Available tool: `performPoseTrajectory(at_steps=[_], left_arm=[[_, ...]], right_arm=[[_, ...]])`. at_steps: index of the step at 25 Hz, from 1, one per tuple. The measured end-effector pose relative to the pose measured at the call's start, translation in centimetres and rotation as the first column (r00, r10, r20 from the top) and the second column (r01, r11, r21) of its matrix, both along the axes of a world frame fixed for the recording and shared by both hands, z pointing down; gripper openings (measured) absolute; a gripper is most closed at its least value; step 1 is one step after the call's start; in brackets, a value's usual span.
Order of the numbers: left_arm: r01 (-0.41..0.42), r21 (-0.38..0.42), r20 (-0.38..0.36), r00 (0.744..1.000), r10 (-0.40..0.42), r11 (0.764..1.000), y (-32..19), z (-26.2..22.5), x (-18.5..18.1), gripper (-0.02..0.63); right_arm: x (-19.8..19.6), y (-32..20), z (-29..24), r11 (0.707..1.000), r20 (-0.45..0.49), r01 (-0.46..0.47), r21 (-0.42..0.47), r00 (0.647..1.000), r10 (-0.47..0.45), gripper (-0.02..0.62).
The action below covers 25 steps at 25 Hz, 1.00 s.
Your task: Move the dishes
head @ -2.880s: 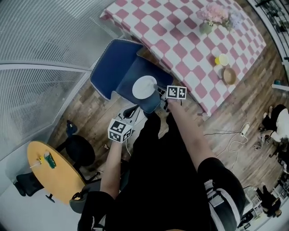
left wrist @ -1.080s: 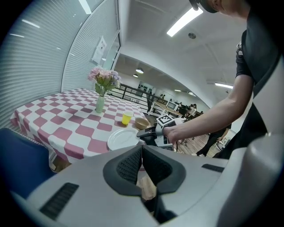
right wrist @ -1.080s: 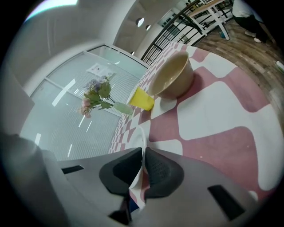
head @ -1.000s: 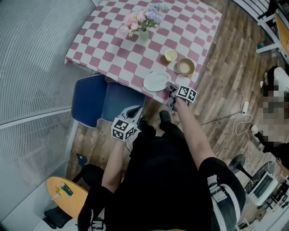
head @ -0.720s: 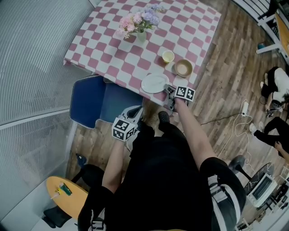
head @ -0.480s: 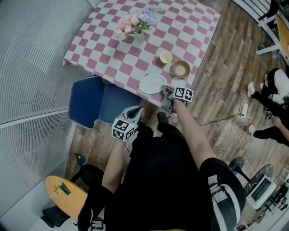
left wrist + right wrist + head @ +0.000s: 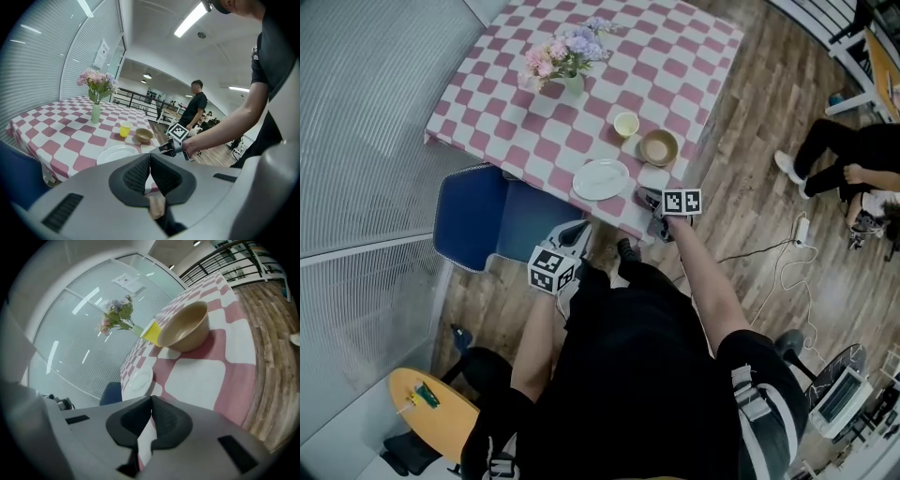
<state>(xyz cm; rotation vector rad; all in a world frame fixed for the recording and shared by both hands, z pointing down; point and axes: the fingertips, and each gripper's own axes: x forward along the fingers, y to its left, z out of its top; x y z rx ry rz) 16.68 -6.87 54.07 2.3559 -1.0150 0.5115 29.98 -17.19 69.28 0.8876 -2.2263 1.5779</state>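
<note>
While the right gripper (image 7: 649,197), just closed empty, hangs near the white round plate (image 7: 601,178), a stray swing could knock it off the table (image 7: 675,47).

The white plate (image 7: 601,178), brown bowl (image 7: 658,147) and yellow cup (image 7: 626,124) crowd the counter's (image 7: 675,56) near corner, with only narrow strips of cloth between them. A blue chair (image 7: 483,225) blocks the edge left of the plate, and a flower vase (image 7: 572,82) stands mid-counter. Bare cloth lies beyond the cup, and open wooden floor (image 7: 759,103) runs along the right side.
</note>
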Motion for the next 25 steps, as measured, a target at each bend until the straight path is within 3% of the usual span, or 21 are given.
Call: performPoseTrajectory(at_steps=[4, 7, 11, 15, 22, 25], left_arm=[[0.011, 0.002, 0.001, 1.0, -0.011, 1.0, 0.6, 0.0, 1.2, 0.023], [0.013, 0.004, -0.004, 1.0, -0.013, 1.0, 1.1, -0.1, 2.5, 0.023], [0.018, 0.002, -0.002, 1.0, -0.018, 1.0, 1.7, 0.1, 3.6, 0.023], [0.022, 0.009, -0.005, 1.0, -0.022, 1.0, 2.0, 0.2, 4.7, 0.023], [0.018, 0.015, 0.008, 1.0, -0.018, 1.0, 3.1, 0.1, 5.5, 0.023], [0.025, 0.016, 0.015, 1.0, -0.025, 1.0, 3.1, 0.2, 5.3, 0.023]], right_arm=[[2.1, 1.7, -0.1, 0.996, -0.026, 0.082, 0.032, 0.996, -0.081, 0.015], [3.2, 2.8, -0.4, 0.977, -0.095, 0.186, 0.103, 0.98, -0.176, 0.015], [3.7, 4.1, -1.1, 0.929, -0.208, 0.324, 0.179, 0.935, -0.286, 0.015], [4.4, 4.3, -2.9, 0.89, -0.288, 0.375, 0.26, 0.91, -0.299, 0.015], [4.9, 4.8, -7.2, 0.777, -0.416, 0.475, 0.413, 0.857, -0.303, 0.015], [4.6, 5.1, -9.3, 0.74, -0.429, 0.494, 0.457, 0.851, -0.303, 0.015]])
